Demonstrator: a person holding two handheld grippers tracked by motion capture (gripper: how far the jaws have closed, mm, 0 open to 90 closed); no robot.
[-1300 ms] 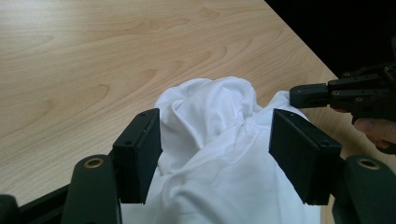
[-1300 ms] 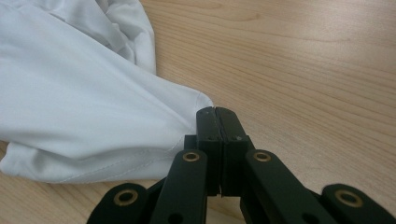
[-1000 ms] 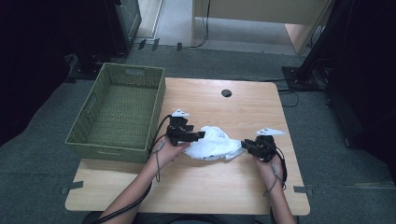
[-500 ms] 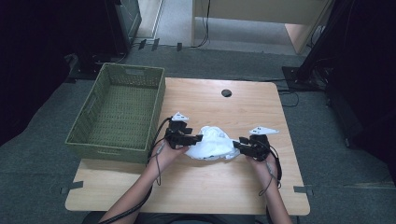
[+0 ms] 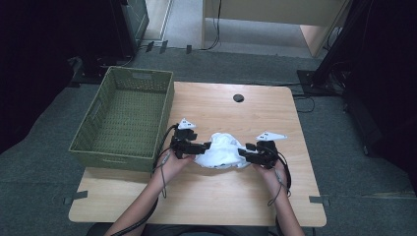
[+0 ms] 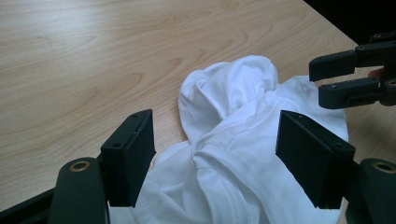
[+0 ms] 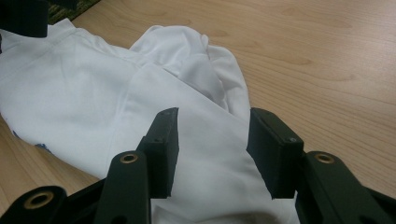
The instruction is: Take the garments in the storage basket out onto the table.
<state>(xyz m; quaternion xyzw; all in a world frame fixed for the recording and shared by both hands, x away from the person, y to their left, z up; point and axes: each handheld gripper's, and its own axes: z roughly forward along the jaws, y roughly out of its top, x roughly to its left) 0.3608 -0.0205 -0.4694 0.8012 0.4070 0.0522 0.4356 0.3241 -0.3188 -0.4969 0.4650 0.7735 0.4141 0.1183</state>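
Both grippers' jaws just opening – white garment (image 5: 220,151) between; unpinched

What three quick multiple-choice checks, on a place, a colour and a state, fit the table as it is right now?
1. Where is the basket?
A. at the table's left side
B. at its right edge
C. on the floor behind

2. What colour is the garment between the tongs?
A. white
B. red
C. black

3. How do the right tongs stand?
A. jaws apart over the cloth
C. clamped shut on the basket rim
B. holding a cup

Key: 1 A, the green woven basket sits at the left of the wooden table. 2 A, the crumpled cloth is white. 3 A, a gap shows between the jaws, which have just been opening.
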